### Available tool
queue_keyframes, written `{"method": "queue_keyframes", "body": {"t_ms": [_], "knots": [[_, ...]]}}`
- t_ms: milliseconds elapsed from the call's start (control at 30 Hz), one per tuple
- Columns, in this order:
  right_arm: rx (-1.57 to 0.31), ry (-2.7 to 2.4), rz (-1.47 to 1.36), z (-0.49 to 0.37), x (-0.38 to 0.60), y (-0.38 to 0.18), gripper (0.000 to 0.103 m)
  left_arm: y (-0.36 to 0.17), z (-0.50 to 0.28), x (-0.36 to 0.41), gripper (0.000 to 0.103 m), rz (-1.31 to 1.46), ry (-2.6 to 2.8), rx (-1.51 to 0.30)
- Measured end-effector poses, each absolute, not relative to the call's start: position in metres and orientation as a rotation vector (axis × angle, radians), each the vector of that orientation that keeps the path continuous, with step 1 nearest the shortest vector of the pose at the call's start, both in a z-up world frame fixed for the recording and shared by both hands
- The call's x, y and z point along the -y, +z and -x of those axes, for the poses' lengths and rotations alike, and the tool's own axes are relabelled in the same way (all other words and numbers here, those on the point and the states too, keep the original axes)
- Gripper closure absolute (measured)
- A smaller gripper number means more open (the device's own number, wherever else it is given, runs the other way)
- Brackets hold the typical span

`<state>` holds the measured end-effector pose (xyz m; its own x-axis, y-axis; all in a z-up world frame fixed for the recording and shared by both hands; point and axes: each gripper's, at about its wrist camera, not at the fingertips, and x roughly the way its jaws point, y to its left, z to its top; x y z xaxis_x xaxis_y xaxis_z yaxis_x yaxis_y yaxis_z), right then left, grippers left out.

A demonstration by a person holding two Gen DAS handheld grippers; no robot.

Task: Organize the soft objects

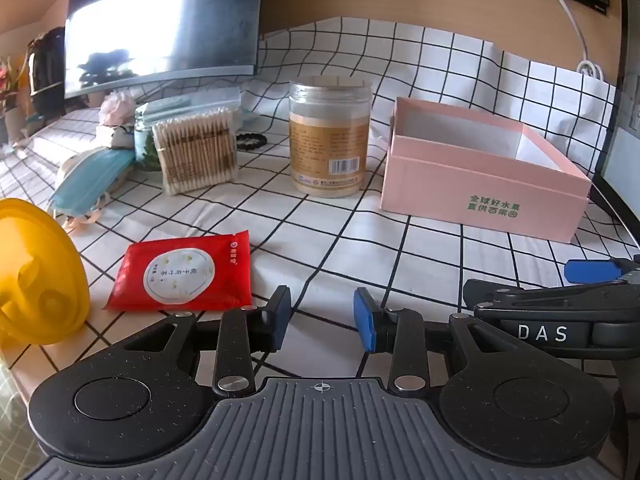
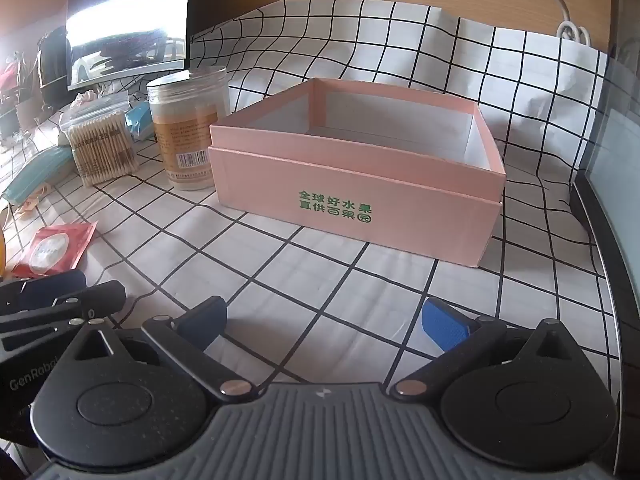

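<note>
A red tissue packet [image 1: 182, 274] lies flat on the checked cloth, just ahead and left of my left gripper [image 1: 322, 318], which is open and empty. It also shows at the left edge of the right wrist view [image 2: 54, 250]. A pale blue face mask [image 1: 90, 178] lies at the far left. An open, empty pink box [image 1: 480, 168] stands to the right; in the right wrist view the box [image 2: 356, 200] is straight ahead of my right gripper [image 2: 324, 326], which is wide open and empty.
A bag of cotton swabs [image 1: 196, 150], a clear jar [image 1: 330, 136], a black hair tie [image 1: 251, 141] and a pink fabric flower [image 1: 116, 108] stand at the back. A yellow plastic object [image 1: 38, 276] is at the left. A monitor [image 1: 160, 24] stands behind.
</note>
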<state>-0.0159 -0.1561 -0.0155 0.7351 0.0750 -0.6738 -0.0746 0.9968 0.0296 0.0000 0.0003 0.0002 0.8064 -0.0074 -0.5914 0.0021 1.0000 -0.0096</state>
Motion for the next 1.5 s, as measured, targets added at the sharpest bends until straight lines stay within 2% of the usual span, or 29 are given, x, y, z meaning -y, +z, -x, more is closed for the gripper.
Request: {"method": "queue_keyframes", "body": {"t_ms": [1500], "knots": [[-0.75, 0.081, 0.003, 0.0156, 0.1565, -0.0156, 0.0, 0.0002, -0.0009, 0.0014, 0.065, 0.003, -0.005, -0.631]]}}
